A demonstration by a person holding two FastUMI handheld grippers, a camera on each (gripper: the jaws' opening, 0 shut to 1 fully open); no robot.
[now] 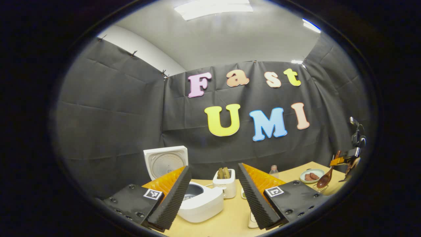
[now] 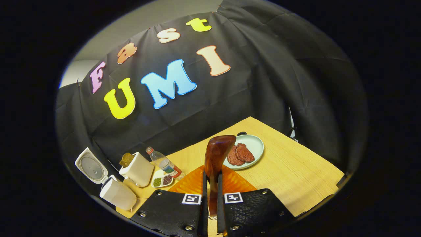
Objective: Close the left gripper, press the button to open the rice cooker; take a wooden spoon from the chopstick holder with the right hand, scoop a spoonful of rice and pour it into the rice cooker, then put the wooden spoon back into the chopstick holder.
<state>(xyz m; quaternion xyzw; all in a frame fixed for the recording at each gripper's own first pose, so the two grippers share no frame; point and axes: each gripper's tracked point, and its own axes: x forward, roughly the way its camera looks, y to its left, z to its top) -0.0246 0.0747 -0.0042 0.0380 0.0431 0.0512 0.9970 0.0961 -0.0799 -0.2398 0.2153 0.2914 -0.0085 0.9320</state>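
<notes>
Holding the wooden spoon tight, the right gripper jaws squeeze its handle. The left gripper jaws are wide apart near the rice cooker, lid up. Tipping the spoon could spill rice on the bench.

wooden spoon handle hidden between jaws, rice cooker pot contents unclear

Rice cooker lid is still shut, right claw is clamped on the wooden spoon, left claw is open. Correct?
Not quite: the rice cooker is already open, with its lid standing upright behind the pot in the left gripper view. The rest holds: the right claw is clamped on the wooden spoon in the right gripper view, and the left claw is open.
</notes>
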